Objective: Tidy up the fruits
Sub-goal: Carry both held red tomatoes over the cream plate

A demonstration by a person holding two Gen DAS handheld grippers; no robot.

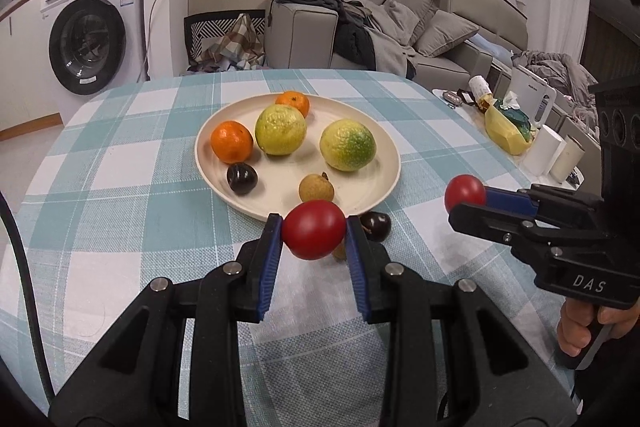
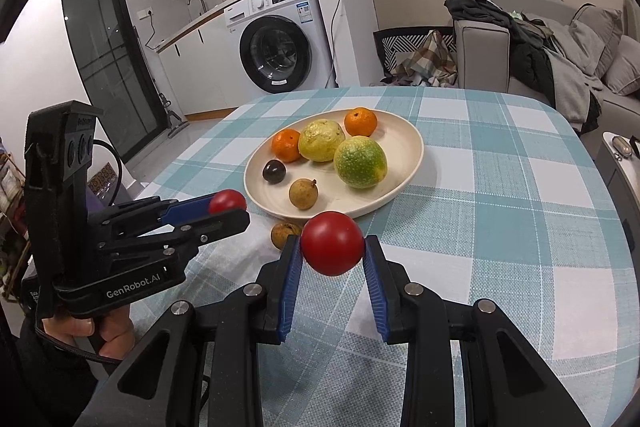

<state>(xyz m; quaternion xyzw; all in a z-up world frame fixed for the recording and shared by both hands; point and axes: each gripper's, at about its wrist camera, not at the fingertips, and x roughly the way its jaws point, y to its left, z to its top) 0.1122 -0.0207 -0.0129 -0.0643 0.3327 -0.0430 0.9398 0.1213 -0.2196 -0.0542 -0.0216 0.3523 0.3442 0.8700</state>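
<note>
**Two tomatoes lifted, plate next**

On the left: left tool [image 1: 314, 233] clamped on a red tomato [image 1: 314, 229], held off the bench [image 1: 120, 187] just short of the plate [image 1: 208, 163] rim. On the plate, left to right: an orange [image 1: 232, 141], a dark plum [image 1: 241, 178], a yellow-green citrus [image 1: 281, 130], a second orange [image 1: 294, 103] behind it, a small brown longan [image 1: 316, 188], a greener citrus [image 1: 347, 145]. Beyond the near rim, loose on the cloth: another plum [image 1: 376, 225]. On the right: right tool [image 2: 332, 247] likewise closed on a second tomato [image 2: 332, 247], also raised near the plate edge.

Step in hand, by judgement: carrying both tomatoes to the plate. Next move likely calls for easing each over the rim into a bare patch near the front, then opening gently so nothing rolls.

Hard to make out: a loose longan [image 2: 285, 234] mostly hidden behind the held fruit in both views. Bench clearance under the tomatoes unclear.
</note>
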